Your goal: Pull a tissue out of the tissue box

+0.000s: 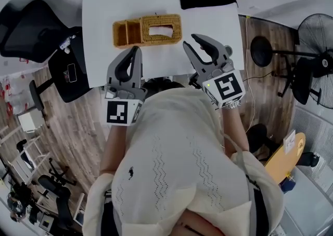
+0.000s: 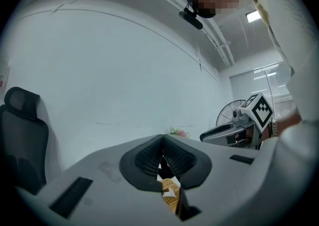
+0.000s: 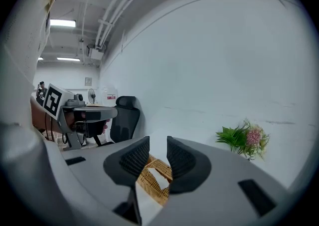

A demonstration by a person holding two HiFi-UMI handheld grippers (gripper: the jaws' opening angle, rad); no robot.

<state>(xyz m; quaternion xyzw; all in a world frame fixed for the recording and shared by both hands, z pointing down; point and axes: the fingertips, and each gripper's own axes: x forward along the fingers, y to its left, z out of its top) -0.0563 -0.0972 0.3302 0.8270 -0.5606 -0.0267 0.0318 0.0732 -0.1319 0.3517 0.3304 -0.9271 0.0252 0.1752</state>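
Nothing of the task is done yet. At the centre of the frame both grippers are held up before the person's chest: the left gripper (image 1: 136, 50) has its jaws pressed together on nothing, while the right gripper (image 1: 191, 41) is a little apart and empty. Beyond them, at upper centre, the wicker tissue box (image 1: 161, 20) stands on the white table (image 1: 104, 11), with its tissue (image 1: 160, 31) untouched in the slot.

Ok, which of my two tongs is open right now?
The right tongs: the jaws stand apart, with the tissue box showing through the gap. The left tongs have their tips pressed together.
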